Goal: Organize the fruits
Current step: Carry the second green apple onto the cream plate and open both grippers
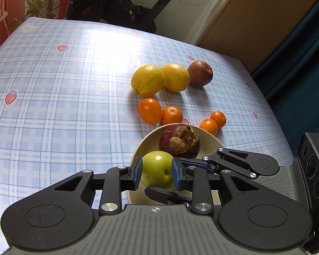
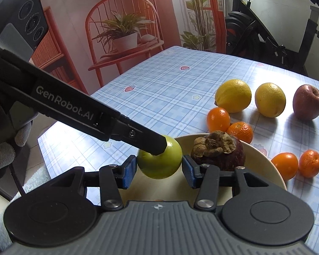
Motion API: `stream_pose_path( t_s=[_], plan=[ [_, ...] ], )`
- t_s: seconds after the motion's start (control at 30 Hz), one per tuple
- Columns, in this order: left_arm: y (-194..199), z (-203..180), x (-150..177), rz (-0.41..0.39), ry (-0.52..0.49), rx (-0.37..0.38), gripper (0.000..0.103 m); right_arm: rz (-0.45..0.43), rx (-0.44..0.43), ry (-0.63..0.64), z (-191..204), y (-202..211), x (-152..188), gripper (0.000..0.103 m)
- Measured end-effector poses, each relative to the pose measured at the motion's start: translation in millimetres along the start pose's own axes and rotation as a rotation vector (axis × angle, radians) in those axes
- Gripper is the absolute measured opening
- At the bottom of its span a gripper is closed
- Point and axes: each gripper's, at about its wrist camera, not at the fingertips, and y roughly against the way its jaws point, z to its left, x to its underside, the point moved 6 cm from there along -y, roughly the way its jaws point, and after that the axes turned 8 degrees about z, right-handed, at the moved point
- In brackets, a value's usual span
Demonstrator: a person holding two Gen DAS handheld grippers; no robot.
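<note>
A green apple [image 1: 156, 169] sits in a cream bowl [image 1: 212, 140] beside a dark purple mangosteen [image 1: 179, 141]. My left gripper [image 1: 156, 173] has its blue pads against both sides of the apple. In the right wrist view the same apple [image 2: 163, 165] lies between the pads of my right gripper [image 2: 159, 169], which also touch its sides; the left gripper's finger [image 2: 157, 145] rests on top of it. The mangosteen [image 2: 221, 153] and the bowl [image 2: 265, 165] show there too.
On the blue plaid tablecloth [image 1: 53, 106] beyond the bowl lie two lemons [image 1: 147, 80], a red apple [image 1: 200, 73] and several small oranges [image 1: 150, 110]. The table's right edge [image 1: 272, 106] is close. An exercise bike [image 2: 265, 31] and a chair with a plant [image 2: 125, 34] stand behind.
</note>
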Motion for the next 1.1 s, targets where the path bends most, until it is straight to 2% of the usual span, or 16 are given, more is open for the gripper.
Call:
stream_pose_path(
  t_s=[0.4,0.87,1.1],
  plan=[
    [-10.3,7.6,-2.7,0.016,0.012,-0.006,0.031,0.014,0.007,0.003,-0.3,-10.6,-0.2,0.050],
    [5.4,10.9,0.0,-0.019,0.029,-0.048,0.031,0.037,0.013,-0.025,-2.8,-8.2,5.5,0.050],
    [17.5,6.3,-2.7,-0.061,0.037,-0.076,0.031,-0.031,0.007,-0.032,-1.7,16.3,-1.6,0.050]
  ],
)
